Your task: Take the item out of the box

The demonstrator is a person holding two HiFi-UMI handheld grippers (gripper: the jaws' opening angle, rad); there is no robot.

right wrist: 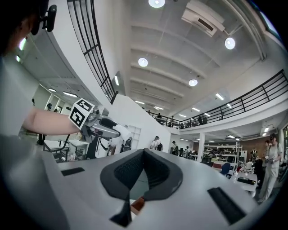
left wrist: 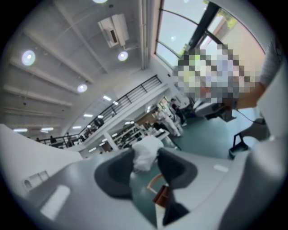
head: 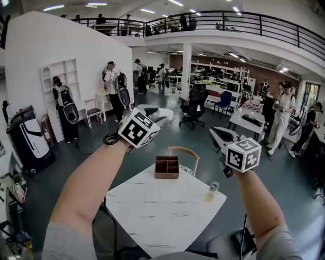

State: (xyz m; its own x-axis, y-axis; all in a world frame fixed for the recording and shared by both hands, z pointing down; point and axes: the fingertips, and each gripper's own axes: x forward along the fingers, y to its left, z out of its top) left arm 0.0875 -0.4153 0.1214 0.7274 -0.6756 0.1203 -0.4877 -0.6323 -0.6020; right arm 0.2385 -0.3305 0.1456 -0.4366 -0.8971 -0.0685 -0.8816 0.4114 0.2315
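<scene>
Your left gripper (head: 161,118), held up over the table (head: 162,213), pinches a white item (left wrist: 145,155) between its jaws. Your right gripper (head: 213,132), level beside it, has its jaws closed on nothing. Beyond them, the brown box (head: 166,175) sits near the table's far edge.

Round ceiling lamps (right wrist: 143,62) and strip lights (head: 53,7) light the hall brightly and evenly, and daylight comes in through a tall window (left wrist: 177,38). The white counter (head: 152,213) carries a soft sheen and only faint shadows. Every view bows strongly toward its edges, and both gripper views darken at the corners. The left gripper view is smeared by motion blur. The right gripper view is crisp beyond its soft, near fingers (right wrist: 128,173).
</scene>
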